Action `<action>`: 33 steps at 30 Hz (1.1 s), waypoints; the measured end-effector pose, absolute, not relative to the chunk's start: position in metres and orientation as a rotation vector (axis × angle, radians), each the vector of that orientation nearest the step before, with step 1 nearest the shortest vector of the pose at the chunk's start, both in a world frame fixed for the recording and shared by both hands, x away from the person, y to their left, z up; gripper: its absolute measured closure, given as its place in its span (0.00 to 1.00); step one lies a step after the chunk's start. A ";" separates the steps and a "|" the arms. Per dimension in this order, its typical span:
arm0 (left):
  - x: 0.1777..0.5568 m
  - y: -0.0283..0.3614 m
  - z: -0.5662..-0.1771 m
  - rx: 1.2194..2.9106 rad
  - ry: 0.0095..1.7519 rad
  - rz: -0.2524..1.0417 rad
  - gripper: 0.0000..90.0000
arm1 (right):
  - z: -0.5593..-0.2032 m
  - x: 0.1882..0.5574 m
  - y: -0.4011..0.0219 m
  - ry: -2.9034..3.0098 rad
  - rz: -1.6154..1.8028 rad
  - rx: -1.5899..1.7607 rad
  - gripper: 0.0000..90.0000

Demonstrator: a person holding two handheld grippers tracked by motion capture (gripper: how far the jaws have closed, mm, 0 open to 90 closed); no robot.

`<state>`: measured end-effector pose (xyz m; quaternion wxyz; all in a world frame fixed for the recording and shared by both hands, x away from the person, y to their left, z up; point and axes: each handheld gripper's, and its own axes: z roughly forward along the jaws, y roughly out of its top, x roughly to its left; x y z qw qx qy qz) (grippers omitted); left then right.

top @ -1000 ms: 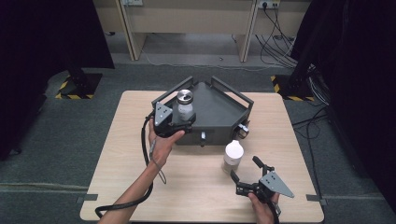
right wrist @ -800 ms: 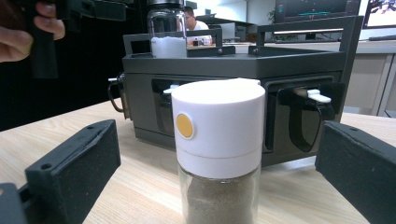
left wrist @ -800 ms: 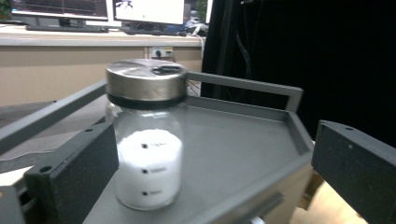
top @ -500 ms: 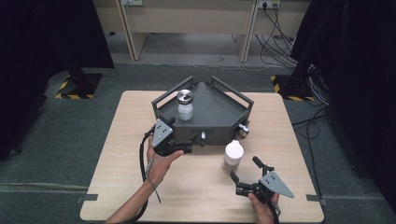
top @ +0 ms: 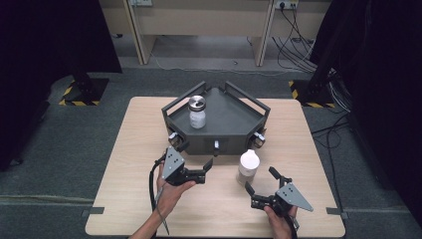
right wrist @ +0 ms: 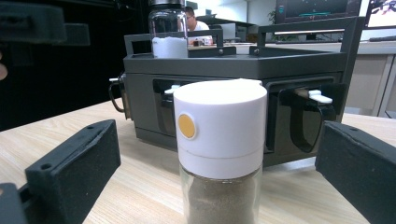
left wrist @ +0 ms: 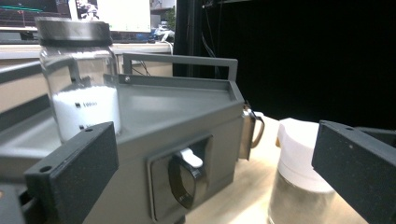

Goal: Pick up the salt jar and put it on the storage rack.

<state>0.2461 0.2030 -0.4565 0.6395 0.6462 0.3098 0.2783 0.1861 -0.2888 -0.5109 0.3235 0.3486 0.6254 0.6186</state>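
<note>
Left gripper (top: 201,169): I hold it in the lower left part of the high view, just in front of the grey rack. Its jaws stand wide apart and nothing is between them. They point to the right side of the frame, toward the white-capped bottle.

Right gripper (top: 263,188): I hold it in the lower right of the high view, near the front edge of the table (top: 124,149). The jaws are wide and hold nothing. They point up the frame at the bottle, which stands just beyond the tips.

White-capped bottle (top: 248,167): it stands upright on the table, a little right of the middle of the high view, just in front of the rack. In the right gripper view it is in the centre (right wrist: 219,158), between the two jaws but not touched by them. It has a white cap with a small orange dot and brown powder inside. In the left gripper view it is at the lower right (left wrist: 299,177).

Grey rack (top: 234,119): a dark grey box with rails, in the middle of the high view. On its front face I see hook-like latches.

Glass jar (top: 197,111): it stands upright on top of the rack, on its left part. It has a metal lid and white powder inside. In the left gripper view it is at the upper left (left wrist: 79,79).
</note>
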 end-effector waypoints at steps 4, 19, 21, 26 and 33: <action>0.240 0.205 -0.466 1.484 0.700 0.628 0.00 | -0.511 0.186 -0.289 1.640 1.622 0.911 0.00; 0.230 0.216 -0.491 1.498 0.689 0.626 0.00 | -0.512 0.188 -0.289 1.650 1.622 0.908 0.00; 0.230 0.218 -0.492 1.505 0.689 0.621 0.00 | -0.512 0.188 -0.289 1.653 1.622 0.907 0.00; 0.229 0.221 -0.495 1.502 0.690 0.618 0.00 | -0.513 0.187 -0.289 1.653 1.620 0.910 0.00; 0.229 0.225 -0.501 1.511 0.677 0.615 0.00 | -0.513 0.184 -0.291 1.643 1.617 0.923 0.00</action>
